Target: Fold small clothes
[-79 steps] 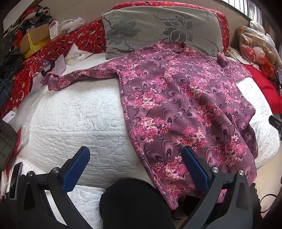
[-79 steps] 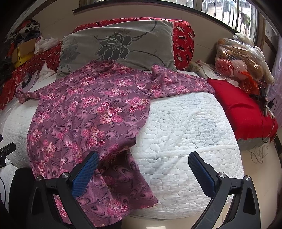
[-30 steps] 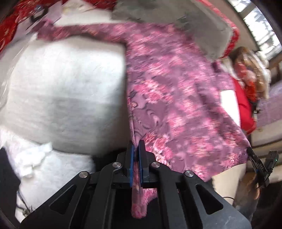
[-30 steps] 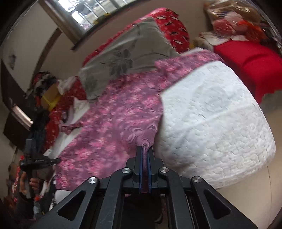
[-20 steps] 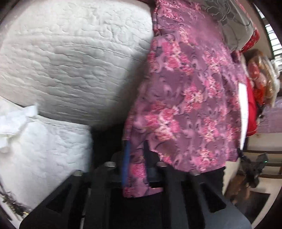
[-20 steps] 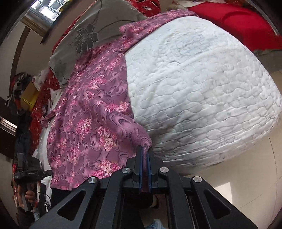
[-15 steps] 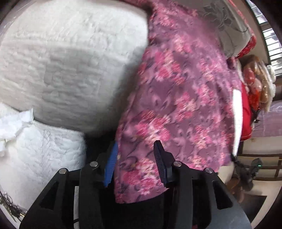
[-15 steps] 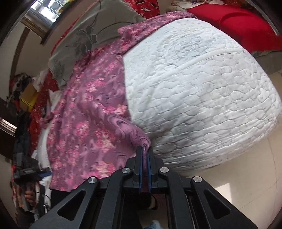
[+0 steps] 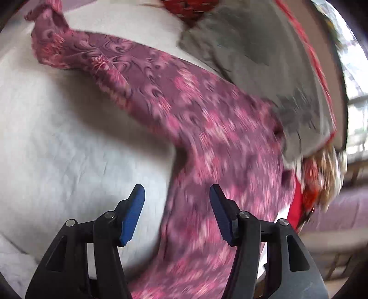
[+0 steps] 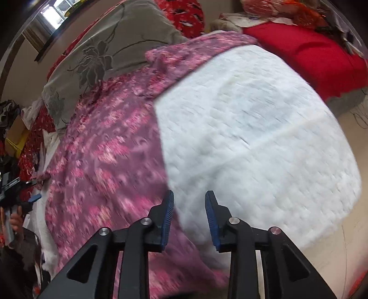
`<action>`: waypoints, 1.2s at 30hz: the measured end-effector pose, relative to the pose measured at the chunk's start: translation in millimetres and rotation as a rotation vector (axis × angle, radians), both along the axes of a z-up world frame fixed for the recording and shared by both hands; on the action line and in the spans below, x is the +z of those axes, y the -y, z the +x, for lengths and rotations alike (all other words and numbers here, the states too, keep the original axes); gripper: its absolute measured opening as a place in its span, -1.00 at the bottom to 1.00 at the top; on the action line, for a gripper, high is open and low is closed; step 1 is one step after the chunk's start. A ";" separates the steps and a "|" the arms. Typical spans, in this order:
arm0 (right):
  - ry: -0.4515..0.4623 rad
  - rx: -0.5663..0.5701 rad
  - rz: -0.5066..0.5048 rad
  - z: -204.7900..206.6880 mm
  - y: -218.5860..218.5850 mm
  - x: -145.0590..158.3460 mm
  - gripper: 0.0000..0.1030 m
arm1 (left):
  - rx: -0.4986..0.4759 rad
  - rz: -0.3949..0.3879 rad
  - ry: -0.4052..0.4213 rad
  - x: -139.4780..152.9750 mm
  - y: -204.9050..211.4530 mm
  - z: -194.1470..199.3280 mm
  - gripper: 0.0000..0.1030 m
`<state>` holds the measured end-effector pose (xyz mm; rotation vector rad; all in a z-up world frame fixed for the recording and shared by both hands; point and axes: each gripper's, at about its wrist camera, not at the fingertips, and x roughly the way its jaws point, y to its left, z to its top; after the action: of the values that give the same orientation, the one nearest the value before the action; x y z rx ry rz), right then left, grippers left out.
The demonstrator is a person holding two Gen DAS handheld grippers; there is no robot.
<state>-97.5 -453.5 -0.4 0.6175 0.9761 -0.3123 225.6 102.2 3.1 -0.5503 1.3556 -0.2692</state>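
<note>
The purple floral garment (image 9: 207,142) is spread across the white quilted mattress (image 9: 69,142) of the bed, its body running from the grey flower-print pillow (image 10: 108,53) toward the near edge, where the hem hangs over the side. One sleeve (image 9: 76,50) is stretched out over the mattress to the left, the other sleeve (image 10: 207,48) to the right, up to a red cushion (image 10: 306,53).

The left claw (image 9: 177,214) is seen released, its blue pads (image 9: 133,214) set well apart above the garment's left edge, with no cloth held between them. The right claw (image 10: 188,218) is likewise parted, more narrowly, over the garment's right edge where it meets bare mattress; nothing is gripped. Both views are blurred.

Behind the pillow a red patterned cover (image 10: 186,16) is visible. Plastic-wrapped bundles (image 10: 283,9) are piled beyond the red cushion. At the far left of the right view, a cardboard box (image 10: 16,135) and heaped clutter border the bed, and the left claw's handle can be made out in a hand (image 10: 16,220).
</note>
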 end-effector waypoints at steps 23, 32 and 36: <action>-0.006 0.024 -0.144 147.4 11.9 -30.8 -0.75 | 0.100 0.184 0.050 -16.6 -22.2 51.2 -0.94; 0.004 0.202 -0.114 149.2 -34.6 -44.2 -0.56 | -0.213 0.213 0.184 -11.1 92.4 -38.6 -0.09; 0.103 0.150 -0.043 142.0 -7.2 -28.8 -0.60 | -0.296 0.372 0.218 -28.0 124.0 -46.6 0.06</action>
<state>44.5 -446.3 -29.2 0.5131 0.9091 -0.1665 178.9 -21.9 -24.9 -0.0070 1.2327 -0.2992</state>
